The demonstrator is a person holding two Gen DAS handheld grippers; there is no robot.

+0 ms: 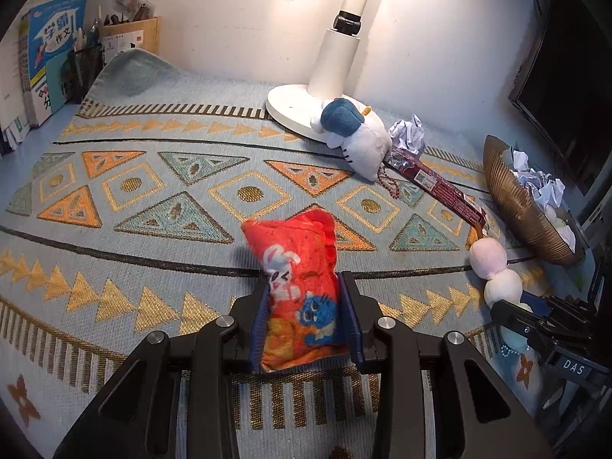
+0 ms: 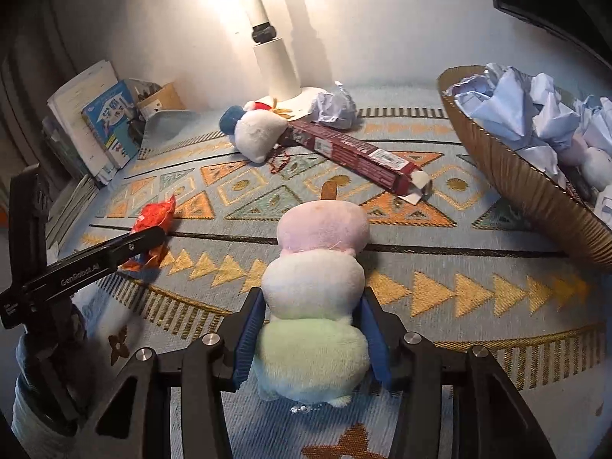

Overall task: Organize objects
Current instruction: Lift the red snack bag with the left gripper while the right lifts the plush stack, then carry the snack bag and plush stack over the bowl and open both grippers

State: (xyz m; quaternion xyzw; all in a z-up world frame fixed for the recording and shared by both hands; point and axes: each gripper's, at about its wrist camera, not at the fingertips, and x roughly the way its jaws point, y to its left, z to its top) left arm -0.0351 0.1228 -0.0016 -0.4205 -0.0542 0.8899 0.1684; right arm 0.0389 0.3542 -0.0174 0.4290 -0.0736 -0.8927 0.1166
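- Your left tongs (image 1: 306,306) are clenched on the red plush snack pouch (image 1: 298,267); both blue pads press its sides, and its upper end sticks out past the fingertips above the patterned cloth (image 1: 153,206) that covers the surface.
- From the right wrist view, that same pouch (image 2: 153,222) shows at the left, pinched in the left tongs (image 2: 147,241).
- Your right tongs (image 2: 311,329) grasp the pastel three-ball plush (image 2: 317,287): the blue pads squeeze its green and white sections, and the pink ball points away from you with a brown stick tip beyond it.
- In the left wrist view that plush (image 1: 495,267) lies at the right, near the foot of the brown basket (image 1: 512,206), with the right tongs (image 1: 524,317) on its near end.
- The basket (image 2: 508,176) sits tilted at the right edge of the surface and holds crumpled paper (image 2: 508,107).
- The dark red long box (image 2: 355,153) lies flat on the cloth between the basket and the white-and-blue plush toy (image 2: 254,134).
- One more crumpled paper ball (image 2: 334,107) rests beside the white lamp base (image 1: 290,111), and the toy leans against that base.
- Books (image 1: 49,57) and a pen holder (image 1: 86,65) stand at the far left corner.
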